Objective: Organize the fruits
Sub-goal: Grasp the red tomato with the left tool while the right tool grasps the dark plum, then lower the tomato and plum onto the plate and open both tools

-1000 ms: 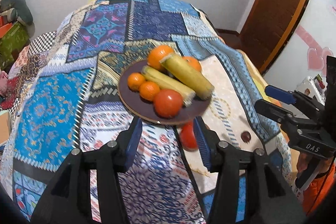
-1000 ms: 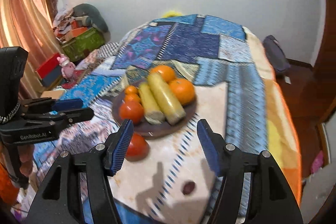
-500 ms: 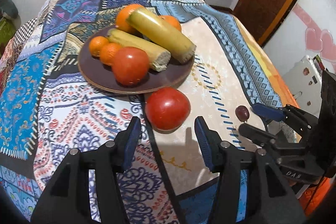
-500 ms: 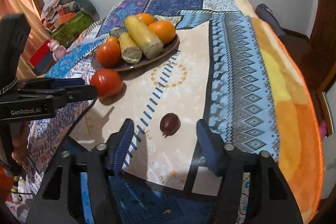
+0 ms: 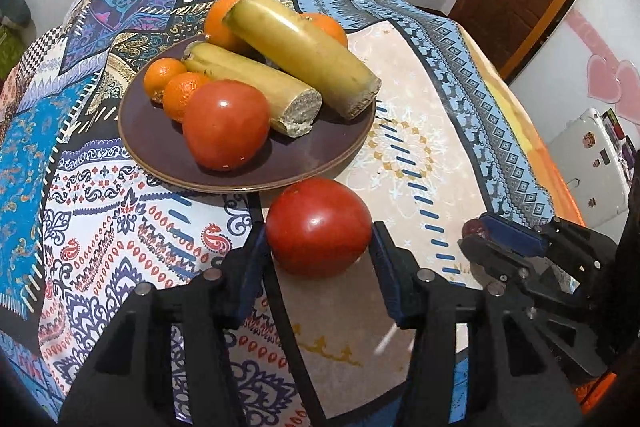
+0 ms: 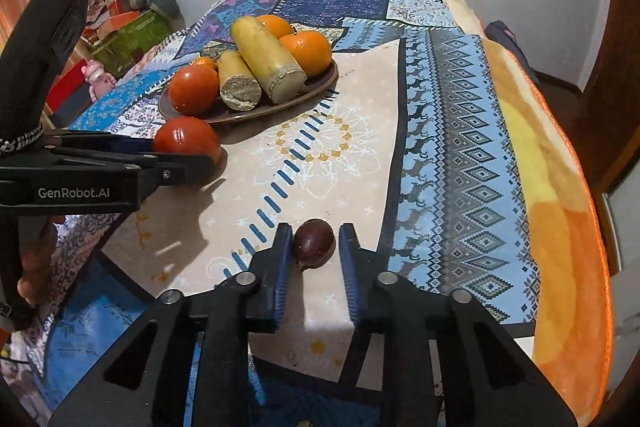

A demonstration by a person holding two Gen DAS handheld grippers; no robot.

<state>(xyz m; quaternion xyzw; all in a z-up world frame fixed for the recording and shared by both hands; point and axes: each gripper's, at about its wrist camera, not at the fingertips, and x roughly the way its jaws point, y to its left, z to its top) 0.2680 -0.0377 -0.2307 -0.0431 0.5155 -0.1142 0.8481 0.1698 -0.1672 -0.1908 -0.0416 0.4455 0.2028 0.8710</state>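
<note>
Left gripper (image 5: 318, 247): spread wide, fingers flanking the loose tomato (image 5: 318, 225); the left pad looks to touch it, a slit shows at the right pad. The tomato sits on the cloth (image 5: 420, 115), just off the near rim of the plate (image 5: 312, 155).

Right gripper (image 6: 314, 243): partly open, straddling the dark fruit (image 6: 314, 244); small gaps on both sides, no contact seen. The fruit lies on the beige panel, well apart from the plate and near the table's front edge.

Plate: brown, holds a second tomato (image 5: 226, 125), two cut yellow stalks (image 5: 304, 61) laid side by side, two small oranges (image 5: 176, 91) at left, and two large oranges (image 6: 308, 53) behind. Bare rim shows at the front right.

Open room: bare beige cloth between plate and dark fruit; a blue patterned band and an orange border to the right, where the cloth drops off the table edge.
</note>
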